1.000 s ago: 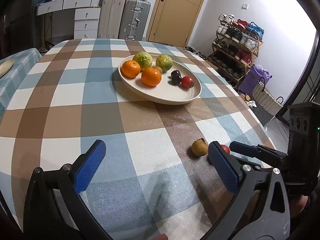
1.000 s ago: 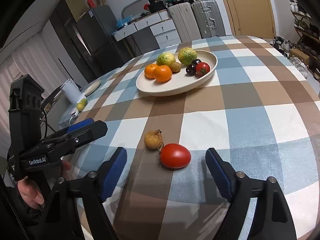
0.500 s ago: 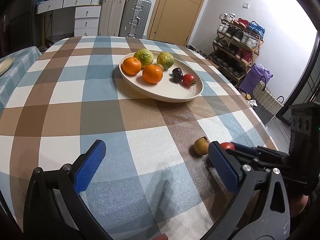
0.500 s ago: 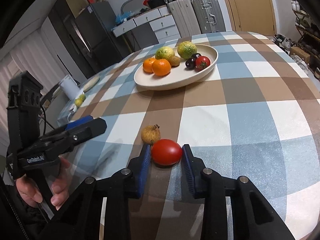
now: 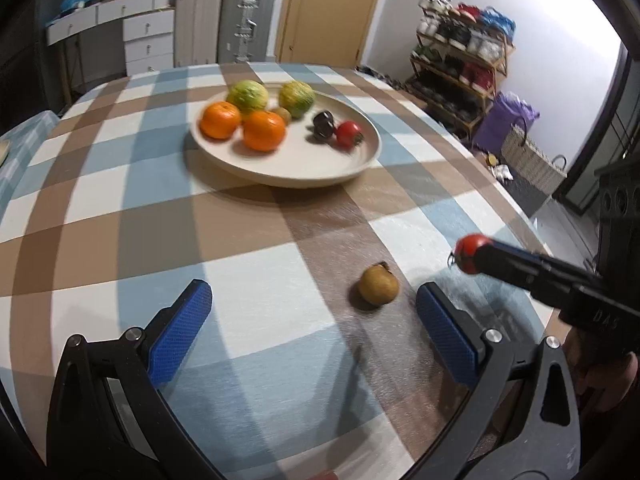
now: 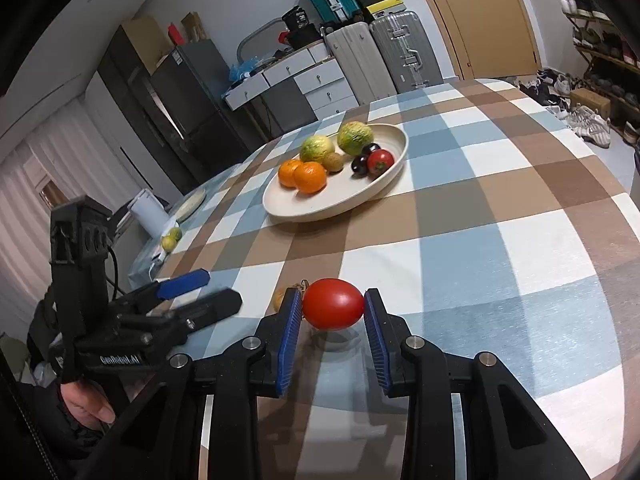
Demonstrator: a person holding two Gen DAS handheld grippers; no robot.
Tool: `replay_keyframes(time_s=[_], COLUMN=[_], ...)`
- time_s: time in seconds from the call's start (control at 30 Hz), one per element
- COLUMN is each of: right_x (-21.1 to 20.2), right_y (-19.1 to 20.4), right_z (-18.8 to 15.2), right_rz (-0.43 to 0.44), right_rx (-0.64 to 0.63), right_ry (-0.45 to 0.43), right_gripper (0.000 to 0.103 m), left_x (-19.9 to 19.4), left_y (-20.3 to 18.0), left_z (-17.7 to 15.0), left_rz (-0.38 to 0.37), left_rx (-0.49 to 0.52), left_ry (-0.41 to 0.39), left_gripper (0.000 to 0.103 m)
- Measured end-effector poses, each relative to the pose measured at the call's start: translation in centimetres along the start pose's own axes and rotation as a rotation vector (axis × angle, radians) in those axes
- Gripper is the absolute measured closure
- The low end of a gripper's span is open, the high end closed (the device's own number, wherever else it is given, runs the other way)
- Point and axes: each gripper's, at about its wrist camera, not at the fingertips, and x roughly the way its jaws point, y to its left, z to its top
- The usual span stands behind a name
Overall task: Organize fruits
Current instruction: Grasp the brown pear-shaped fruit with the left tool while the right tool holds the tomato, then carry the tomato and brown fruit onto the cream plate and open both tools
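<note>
Both black grippers, left gripper (image 5: 312, 320) and right gripper (image 6: 333, 334), carry ribbed blue pads, silver screws and white lettering.

Left tool (image 6: 192, 292) body — white "GenRobot.AI" lettering.

This is a lived-in home, a dining corner that doubles as storage and entryway. A round table under a blue, brown and white checked cloth (image 6: 500, 208) fills the lower half of both views and carries a cream plate (image 6: 340, 204) of fruit, while at the top of the right-wrist frame stand hard-shell suitcases (image 6: 384, 60), white drawers (image 6: 316, 80), a dark fridge (image 6: 180, 92) and a wooden door (image 6: 480, 12). At the upper right of the left-wrist frame a shoe rack (image 5: 460, 60) stands against the wall, with a purple bag (image 5: 506, 120) and a woven basket (image 5: 528, 158) on the floor below it.
</note>
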Motion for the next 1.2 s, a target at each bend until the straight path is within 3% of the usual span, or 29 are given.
replay_keyframes(time_s=[0.13,0.33,0.4,0.47,0.63,0.77,0.87,1.2], right_x=[-0.5,-0.7,-0.7,-0.9,-0.9,-0.9,-0.8,-0.2], right_y=[-0.8,-1.6,-1.7,-1.7,-2.0,-2.0,-2.0,-1.9], right_z=[0.2,0.2,0.2,0.2,0.1,0.1,0.0,1.0], right_rz=[0.014,0.03,0.041,0.044,0.057,0.058,0.054,0.078], right_rx=[0.01,0.02,0.02,0.017,0.028,0.024,0.026,0.039], right_ry=[-0.017,-0.029,-0.032,-0.037,-0.042,-0.044,-0.039,-0.02], right_gripper=[0.07,0.07,0.07,0.07,0.07,0.07,0.07,0.07], left_x=[1.3,2.6,2.9,3.1,3.1,3.0,2.3,1.3], left_y=[-1.1,-2.4,-2.6,-2.8,-3.4,-4.1,-4.5,-1.1], left_z=[0.2,0.5,0.6,0.6,0.5,0.4,0.7,3.6], left_rz=[-0.001,-0.005,-0.014,-0.01,-0.052,-0.114,-0.126,-0.116], left_rx=[0.021,0.055,0.061,0.074,0.116,0.161,0.193,0.124], left_ry=[0.035,0.067,0.078,0.082,0.084,0.101,0.07,-0.001], left_gripper=[0.002,0.014,0.032,0.038,0.079,0.081,0.081,0.081])
